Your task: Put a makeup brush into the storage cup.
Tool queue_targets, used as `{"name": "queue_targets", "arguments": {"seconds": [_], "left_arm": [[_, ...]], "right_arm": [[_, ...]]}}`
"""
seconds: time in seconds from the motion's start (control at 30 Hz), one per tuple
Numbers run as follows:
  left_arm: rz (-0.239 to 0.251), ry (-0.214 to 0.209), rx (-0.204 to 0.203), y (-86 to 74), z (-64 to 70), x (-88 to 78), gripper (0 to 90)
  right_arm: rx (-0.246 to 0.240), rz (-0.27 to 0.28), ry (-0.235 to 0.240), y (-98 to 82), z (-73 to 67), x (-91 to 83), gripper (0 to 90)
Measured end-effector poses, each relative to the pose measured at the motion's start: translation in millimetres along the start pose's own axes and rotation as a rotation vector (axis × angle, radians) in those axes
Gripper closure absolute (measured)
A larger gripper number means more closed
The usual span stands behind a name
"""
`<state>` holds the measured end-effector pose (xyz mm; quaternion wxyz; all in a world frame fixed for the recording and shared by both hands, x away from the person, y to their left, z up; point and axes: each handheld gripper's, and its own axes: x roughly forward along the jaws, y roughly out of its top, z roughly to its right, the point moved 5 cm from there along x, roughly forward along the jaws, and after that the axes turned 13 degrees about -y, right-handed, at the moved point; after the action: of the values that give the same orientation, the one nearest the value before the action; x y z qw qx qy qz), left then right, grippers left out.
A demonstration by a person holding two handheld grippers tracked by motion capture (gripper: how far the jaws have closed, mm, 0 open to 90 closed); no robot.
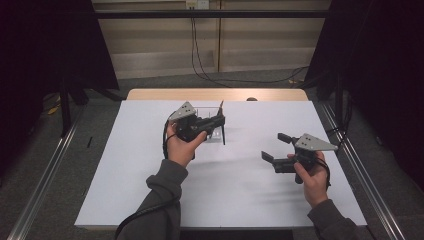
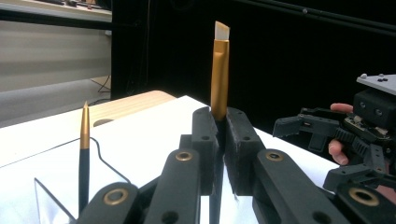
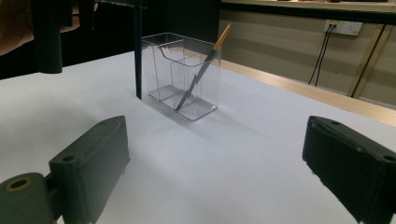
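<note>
Clear plastic is what I make out first: a small see-through holder (image 3: 183,74) with inner dividers stands on the white desk (image 1: 150,200), toward the far middle. One dark pen with a gold end (image 3: 205,63) leans inside it, tip down, gold end up and tilted right in the right claw's view. Which compartment it sits in I cannot settle, since the walls overlap and reflect.

My left claw (image 2: 219,140) is closed on a second pen (image 2: 219,79), held upright between the pads. Its gold upper section and pale slanted top rise above the jaws; the lower barrel is mostly hidden by them. From above, that pen (image 1: 223,125) hangs just beside the holder's near right side, and in the right claw's view its dark lower end comes down at the holder's left corner, close to the desk. Whether it touches the desk or the holder I cannot tell.

My right claw (image 1: 275,147) sits well apart, at the near right of the desk, jaws spread wide with nothing between them. In its own view both jaws are cut off at the lower edge.

Beyond the desk, a strip of wood (image 1: 215,94) shows at the far edge; the dim surroundings are hard to read.
</note>
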<state>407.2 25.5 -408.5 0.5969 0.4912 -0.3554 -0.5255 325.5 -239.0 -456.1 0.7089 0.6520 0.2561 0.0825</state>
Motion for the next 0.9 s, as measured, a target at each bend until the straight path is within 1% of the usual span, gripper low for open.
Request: {"name": "queue_targets", "arguments": {"seconds": [0.13, 0.17, 0.27, 0.3, 0.4, 0.43, 0.47, 0.53, 0.57, 0.63, 0.7, 0.77, 0.8, 0.83, 0.9], "left_arm": [[0.009, 0.003, -0.007, 1.3, 0.2, -0.6, 83.4], [0.002, 0.001, -0.003, 1.2, -0.1, -1.4, 83.4], [-0.005, 0.003, 0.002, 0.6, -1.5, -2.3, 83.4], [0.001, 0.007, -0.004, 0.5, -1.4, -1.8, 83.4], [-0.006, 0.006, -0.003, -0.4, -2.5, -2.5, 83.4], [-0.006, 0.013, -0.003, -0.4, -2.6, -2.1, 83.4], [-0.001, 0.012, -0.009, -0.1, -2.5, -1.3, 83.4], [0.0, 0.011, -0.006, 0.5, -2.9, -0.4, 83.4], [-0.009, 0.007, -0.001, 0.4, -3.2, -0.3, 83.4], [-0.006, 0.011, -0.008, 1.3, -3.1, 0.7, 83.4], [-0.017, 0.005, 0.002, 2.0, -3.6, 0.5, 83.4], [-0.007, 0.01, -0.005, 3.5, -4.0, 0.9, 83.4], [-0.015, 0.011, -0.002, 3.8, -4.6, 0.1, 83.4], [-0.006, 0.013, -0.011, 4.5, -4.6, 0.4, 83.3], [-0.006, 0.018, -0.013, 5.2, -5.7, 0.1, 83.3]], "right_arm": [[-0.012, -0.006, 0.004, -0.9, 0.2, -2.2, 6.8], [-0.018, -0.005, 0.003, -1.0, 0.4, -2.8, 6.8], [-0.018, -0.001, -0.002, -1.0, 2.2, -4.3, 6.8], [-0.018, 0.0, 0.0, -0.8, 2.6, -4.7, 6.8], [-0.014, 0.002, 0.001, -0.7, 2.7, -5.9, 6.8], [-0.017, 0.001, 0.001, -0.8, 2.9, -5.8, 6.8], [-0.017, 0.001, 0.001, -0.8, 3.1, -5.8, 6.8], [-0.018, 0.002, 0.01, -0.9, 2.4, -5.5, 6.8], [-0.026, 0.004, 0.009, -1.2, 2.5, -5.2, 6.8], [-0.024, 0.001, 0.012, -1.4, 2.2, -5.3, 6.8], [-0.026, 0.003, 0.013, -0.9, 2.4, -5.4, 6.8], [-0.027, 0.002, 0.014, -0.9, 2.6, -5.7, 6.8], [-0.028, 0.002, 0.014, -1.2, 2.7, -5.5, 6.8], [-0.023, 0.002, 0.012, -1.3, 2.5, -5.4, 6.8], [-0.027, -0.002, 0.011, -2.0, 3.1, -5.1, 6.8]]}}
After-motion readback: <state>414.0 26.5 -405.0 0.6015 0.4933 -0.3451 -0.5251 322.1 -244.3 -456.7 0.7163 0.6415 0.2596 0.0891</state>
